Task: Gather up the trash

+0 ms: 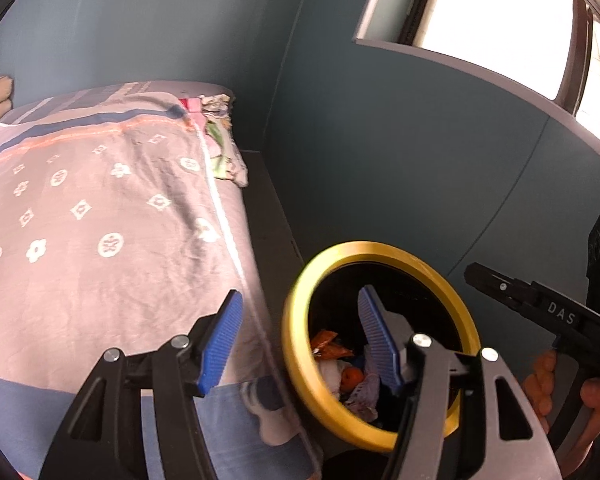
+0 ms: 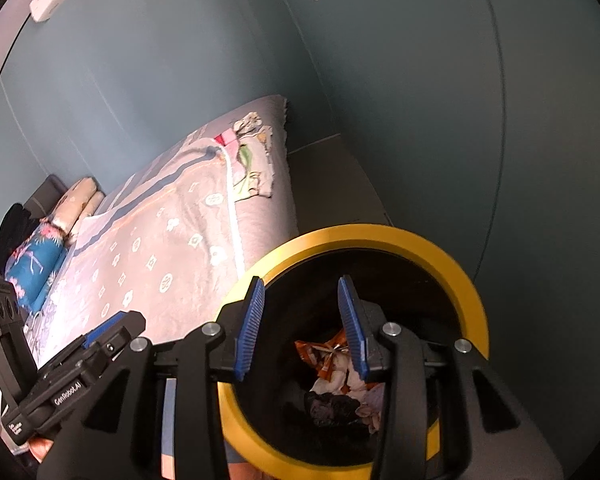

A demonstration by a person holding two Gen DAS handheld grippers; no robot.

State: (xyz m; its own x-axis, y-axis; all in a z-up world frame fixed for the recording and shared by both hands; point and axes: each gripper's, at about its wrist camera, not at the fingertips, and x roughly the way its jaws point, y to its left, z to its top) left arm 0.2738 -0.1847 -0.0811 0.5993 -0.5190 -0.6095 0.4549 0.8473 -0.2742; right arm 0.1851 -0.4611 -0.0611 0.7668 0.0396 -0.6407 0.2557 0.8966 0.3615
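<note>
**Both grippers empty over the bin**

My right gripper hangs above the yellow-rimmed trash bin, jaws spread wide, nothing between them. My left gripper is equally wide open and empty, one finger over the bin's mouth at 3 o'clock. Down inside I see an orange wrapper and crumpled paper. Beyond, at 10 o'clock, lies the bed with patterned blanket, then the blue wall.
</note>
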